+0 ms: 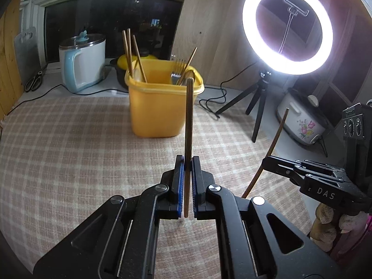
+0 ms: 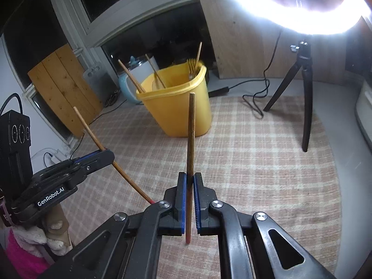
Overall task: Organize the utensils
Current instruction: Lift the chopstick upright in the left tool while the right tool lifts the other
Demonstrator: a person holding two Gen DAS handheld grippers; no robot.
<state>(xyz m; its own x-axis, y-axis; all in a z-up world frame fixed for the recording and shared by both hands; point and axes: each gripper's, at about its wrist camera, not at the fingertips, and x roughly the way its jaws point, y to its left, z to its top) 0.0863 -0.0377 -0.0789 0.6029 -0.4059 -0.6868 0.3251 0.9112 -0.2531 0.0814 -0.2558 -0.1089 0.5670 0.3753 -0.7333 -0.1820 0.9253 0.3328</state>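
1. Chopsticks, one per gripper: left gripper (image 1: 187, 162) pinches a chopstick (image 1: 188, 121) at frame centre, tip up, ready to drop in.
2. Right gripper (image 2: 190, 179) likewise clamps its chopstick (image 2: 191, 134) upright.
3. Bin (image 1: 160, 107), upper centre, already holds other chopsticks and a fork (image 1: 178, 68); likely destination.
4. Cloth (image 1: 69, 139) lies bare below.

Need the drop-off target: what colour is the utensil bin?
Yellow utensil bin, plain plastic; clearest in the left wrist view.
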